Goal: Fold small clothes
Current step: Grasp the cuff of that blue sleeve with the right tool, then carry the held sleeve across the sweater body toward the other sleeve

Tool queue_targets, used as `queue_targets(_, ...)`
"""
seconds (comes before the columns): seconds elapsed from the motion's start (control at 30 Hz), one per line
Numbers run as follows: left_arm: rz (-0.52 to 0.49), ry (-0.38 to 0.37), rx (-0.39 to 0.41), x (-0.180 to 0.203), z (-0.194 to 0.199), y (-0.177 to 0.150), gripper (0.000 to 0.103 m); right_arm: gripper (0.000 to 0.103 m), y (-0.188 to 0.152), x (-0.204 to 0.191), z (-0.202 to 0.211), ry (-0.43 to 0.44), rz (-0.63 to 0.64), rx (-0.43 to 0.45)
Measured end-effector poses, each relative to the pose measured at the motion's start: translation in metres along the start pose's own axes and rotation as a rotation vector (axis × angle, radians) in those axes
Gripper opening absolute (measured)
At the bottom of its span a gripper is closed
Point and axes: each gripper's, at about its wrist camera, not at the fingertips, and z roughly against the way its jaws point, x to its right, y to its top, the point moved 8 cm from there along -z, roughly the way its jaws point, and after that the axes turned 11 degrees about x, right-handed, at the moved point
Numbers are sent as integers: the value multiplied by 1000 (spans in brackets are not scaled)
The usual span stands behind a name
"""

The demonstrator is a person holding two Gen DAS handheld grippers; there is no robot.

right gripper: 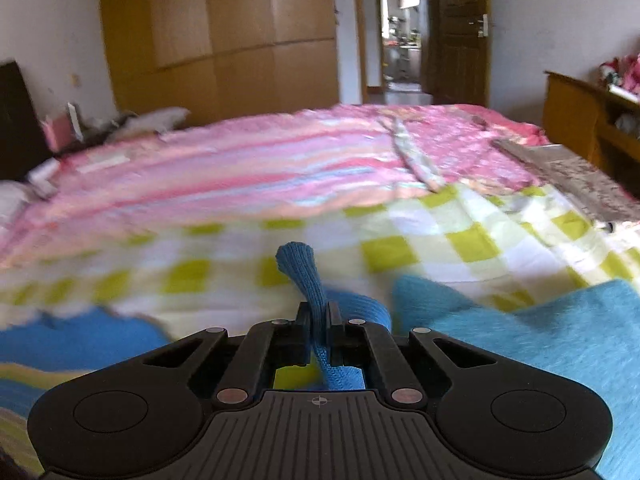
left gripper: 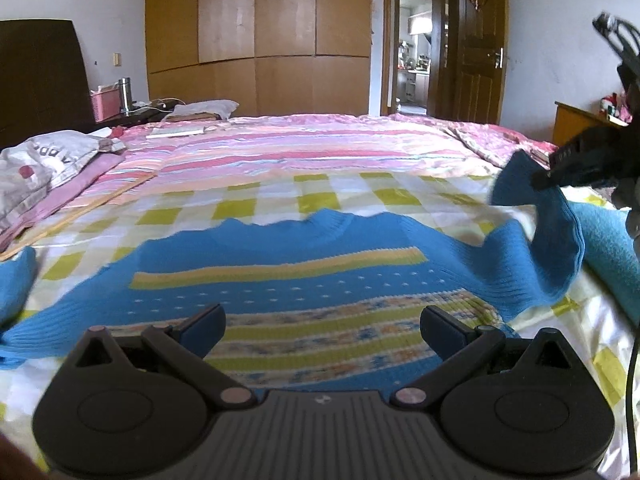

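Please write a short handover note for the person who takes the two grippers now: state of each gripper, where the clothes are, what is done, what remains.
Left gripper: open, empty, above the hem of the blue striped sweater.
Right gripper: shut on the sweater's sleeve cuff, lifted off the bed.
The sweater lies flat, front up, on the green checked sheet; a teal cloth lies beside it.
Done: sweater spread, one sleeve picked up.
Left: fold in both sleeves, then fold the body.

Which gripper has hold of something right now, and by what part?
The right gripper is shut on the blue sweater, pinching the ribbed cuff end of its sleeve and lifting it off the bed. The left gripper is open, holding nothing.
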Motion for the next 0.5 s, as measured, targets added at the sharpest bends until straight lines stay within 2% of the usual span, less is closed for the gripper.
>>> queue_targets(0.23, -1, 42, 34, -44, 34, 7, 103, 5, 14, -99, 33, 182, -43, 16)
queue_targets(0.5, 46, 113, 57, -107, 69, 3, 103, 5, -26, -219, 44, 323, 6, -45)
